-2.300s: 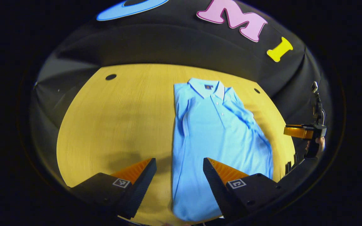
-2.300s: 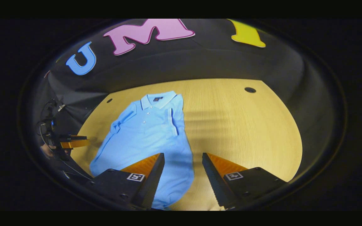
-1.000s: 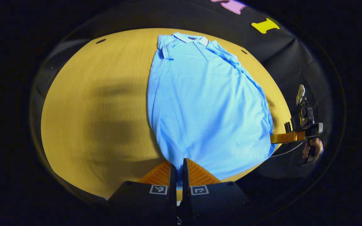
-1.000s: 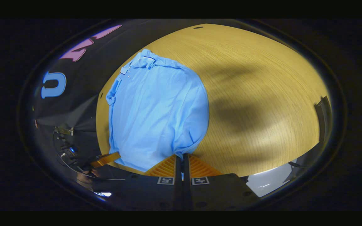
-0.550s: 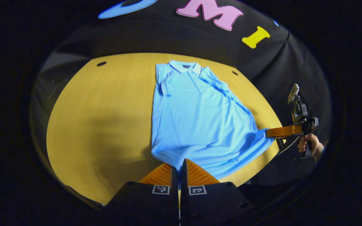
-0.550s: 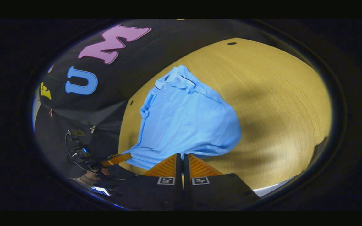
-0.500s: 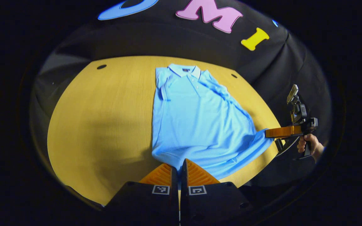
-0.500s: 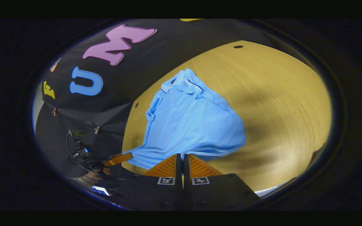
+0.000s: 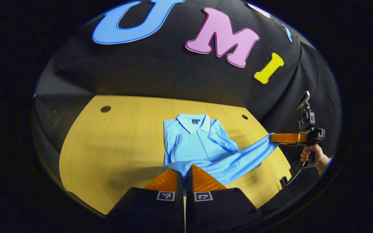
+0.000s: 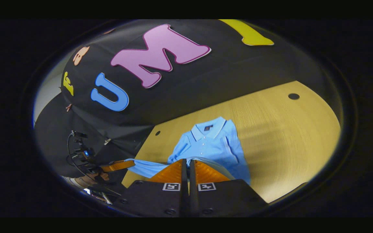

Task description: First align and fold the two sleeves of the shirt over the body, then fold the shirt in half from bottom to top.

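Observation:
A light blue polo shirt (image 9: 195, 142) lies collar-away on the yellow table (image 9: 118, 142), both sleeves folded onto its body. Its bottom hem is raised off the table and stretched between the two grippers. My left gripper (image 9: 184, 166) is shut on the hem's left corner. The right gripper (image 9: 272, 138) grips the other corner farther off at the right, held by a hand (image 9: 312, 155). In the right gripper view, my right gripper (image 10: 188, 160) is shut on the hem above the shirt (image 10: 214, 144), and the left gripper (image 10: 133, 163) pulls the cloth taut at the left.
The table (image 10: 287, 139) has small dark holes (image 9: 105, 109) (image 9: 244, 116) (image 10: 293, 96) near its back corners. Black cloth wall stands close behind the collar. Bare wood lies left of the shirt in the left gripper view and right of it in the right gripper view.
Both grippers shut on the hem's corners, then rose and moved toward the collar, lifting the lower half of the shirt off the table and over its upper half.

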`<state>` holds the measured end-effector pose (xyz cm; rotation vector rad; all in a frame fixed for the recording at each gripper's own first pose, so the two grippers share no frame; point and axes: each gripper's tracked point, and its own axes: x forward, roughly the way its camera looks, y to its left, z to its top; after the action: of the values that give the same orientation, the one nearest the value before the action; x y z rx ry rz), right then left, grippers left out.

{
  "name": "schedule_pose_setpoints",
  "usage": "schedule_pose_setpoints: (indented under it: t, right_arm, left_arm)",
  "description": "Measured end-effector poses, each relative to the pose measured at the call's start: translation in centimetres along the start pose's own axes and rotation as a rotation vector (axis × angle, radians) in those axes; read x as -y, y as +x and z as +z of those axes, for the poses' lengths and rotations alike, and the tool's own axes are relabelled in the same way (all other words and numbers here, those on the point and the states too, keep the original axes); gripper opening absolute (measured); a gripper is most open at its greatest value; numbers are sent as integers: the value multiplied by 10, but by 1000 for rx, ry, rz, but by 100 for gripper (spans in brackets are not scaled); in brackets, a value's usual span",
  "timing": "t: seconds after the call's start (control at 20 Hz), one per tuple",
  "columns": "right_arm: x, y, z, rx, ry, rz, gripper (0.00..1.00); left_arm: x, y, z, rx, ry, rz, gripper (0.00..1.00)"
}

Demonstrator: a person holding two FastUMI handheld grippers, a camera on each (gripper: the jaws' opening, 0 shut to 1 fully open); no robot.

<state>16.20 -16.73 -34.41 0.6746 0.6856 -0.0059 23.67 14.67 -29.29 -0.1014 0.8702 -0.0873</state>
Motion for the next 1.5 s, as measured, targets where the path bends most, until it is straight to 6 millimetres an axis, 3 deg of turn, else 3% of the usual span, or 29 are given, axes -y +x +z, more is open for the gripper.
schedule_pose_setpoints:
  t: [0.15, 0.2, 0.35, 0.45, 0.55, 0.6, 0.7, 0.75, 0.8, 0.85, 0.9, 1.0, 1.05, 1.1, 1.25, 1.3, 1.35, 1.5]
  right_arm:
    - [17, 54, 53, 29, -84, -31, 11]
    - [25, 70, 67, 36, -96, -41, 5]
    - [54, 121, 91, 48, -123, -88, 5]
    - [83, 151, 98, 42, -144, -140, 0]
    - [109, 176, 96, 18, -162, -187, 5]
    - [122, 185, 95, 9, -175, -214, 0]
    - [144, 202, 88, -22, -190, -251, 5]
    - [150, 211, 83, -35, -185, -263, 5]
    - [154, 220, 80, -46, -178, -272, 10]
    - [159, 227, 74, -56, -178, -284, 11]
    - [164, 233, 69, -68, -185, -302, 5]
    - [174, 238, 55, -102, -201, -321, 12]
    - [176, 232, 52, -107, -221, -334, 8]
    - [177, 231, 51, -106, -246, -337, 24]
    - [165, 210, 72, -67, -360, -349, 62]
    - [157, 199, 79, -47, -403, -353, 53]
    - [146, 189, 86, -25, -443, -350, 62]
    - [97, 149, 100, 59, -524, -341, 62]
  left_arm:
    - [-15, 53, 40, 13, -28, 67, 7]
    - [-20, 68, 49, 19, -29, 87, 7]
    - [-29, 126, 78, 25, -82, 119, 7]
    - [-43, 164, 93, 23, -121, 157, 7]
    - [-54, 195, 102, 22, -157, 186, 7]
    - [-61, 210, 100, 6, -164, 201, 7]
    - [-78, 232, 87, -37, -141, 254, 7]
    - [-85, 240, 78, -62, -130, 279, 2]
    - [-89, 245, 71, -83, -127, 298, 9]
    - [-87, 250, 69, -98, -127, 312, 15]
    - [-86, 253, 66, -105, -127, 320, 19]
    - [-92, 257, 66, -88, -109, 347, 59]
    - [-89, 252, 70, -77, -100, 346, 79]
    - [-85, 248, 74, -70, -92, 344, 100]
    - [-63, 224, 91, -20, -58, 323, 98]
    - [-52, 214, 98, 5, -36, 306, 98]
    - [-41, 201, 104, 32, -8, 294, 98]
    - [3, 152, 117, 119, 57, 238, 97]
